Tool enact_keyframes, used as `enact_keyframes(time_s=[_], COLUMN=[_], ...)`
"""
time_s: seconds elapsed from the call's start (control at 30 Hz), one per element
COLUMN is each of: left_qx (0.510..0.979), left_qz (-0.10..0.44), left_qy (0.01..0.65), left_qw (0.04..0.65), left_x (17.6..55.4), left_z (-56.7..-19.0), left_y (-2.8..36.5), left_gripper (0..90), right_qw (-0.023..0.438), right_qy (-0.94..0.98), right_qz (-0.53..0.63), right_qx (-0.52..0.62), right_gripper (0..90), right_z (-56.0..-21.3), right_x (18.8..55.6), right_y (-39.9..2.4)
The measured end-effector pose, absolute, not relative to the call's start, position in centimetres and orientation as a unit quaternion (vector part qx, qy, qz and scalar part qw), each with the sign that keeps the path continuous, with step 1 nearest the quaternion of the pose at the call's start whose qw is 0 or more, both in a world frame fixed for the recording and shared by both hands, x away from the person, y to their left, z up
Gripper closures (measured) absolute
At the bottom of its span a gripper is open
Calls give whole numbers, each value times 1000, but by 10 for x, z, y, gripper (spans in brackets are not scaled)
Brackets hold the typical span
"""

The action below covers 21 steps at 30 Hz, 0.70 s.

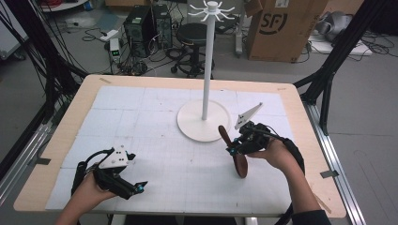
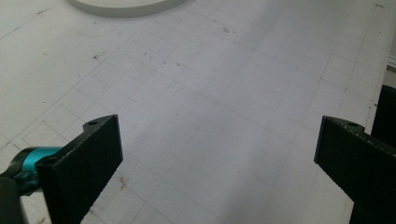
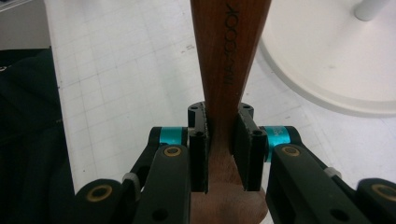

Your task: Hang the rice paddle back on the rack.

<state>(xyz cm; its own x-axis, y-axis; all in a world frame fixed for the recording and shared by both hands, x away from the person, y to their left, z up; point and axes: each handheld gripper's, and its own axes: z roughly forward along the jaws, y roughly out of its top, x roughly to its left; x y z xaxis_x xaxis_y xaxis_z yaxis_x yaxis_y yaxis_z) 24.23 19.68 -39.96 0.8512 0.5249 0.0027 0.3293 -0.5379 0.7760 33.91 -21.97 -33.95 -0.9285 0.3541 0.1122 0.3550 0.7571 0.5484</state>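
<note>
My right gripper (image 1: 233, 149) is clamped on a wooden spoon (image 1: 233, 152), its 2 jaws pressed flat against the narrow neck where the handle meets the bowl. I hold it there, I think, because the neck is thin enough to pinch firmly and leaves the long handle free. In the right gripper view the handle (image 3: 229, 51) runs up and away from the jaws, with lettering burned into the wood, and the bowl sits below them. From above, the spoon lies near the middle of the white mat (image 1: 155, 117), bowl toward me, handle end pointing at the stand (image 1: 204, 119). I cannot tell whether the bowl touches the mat or is just off it.

The stand's round base is just beyond the spoon, and its pole carries a ring of hooks (image 1: 210, 10) at the top. That looks like where the spoon is meant to hang.

My left gripper (image 1: 123, 180) hangs low over bare mat at the near left, jaws wide apart with nothing between them, well clear of the spoon.
</note>
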Motion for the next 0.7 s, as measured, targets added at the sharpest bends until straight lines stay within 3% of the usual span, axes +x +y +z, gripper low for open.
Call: enact_keyframes(time_s=[0.7], left_qx=[871], left_qz=[117], left_qy=[245], left_qw=[410], left_x=[243], left_z=[-400], left_y=[195], left_gripper=[16], right_qw=[-10], right_qy=[-926], right_qz=[-311], right_qx=[-214], right_gripper=[777], right_z=[-314], right_x=[343], right_y=[-233])
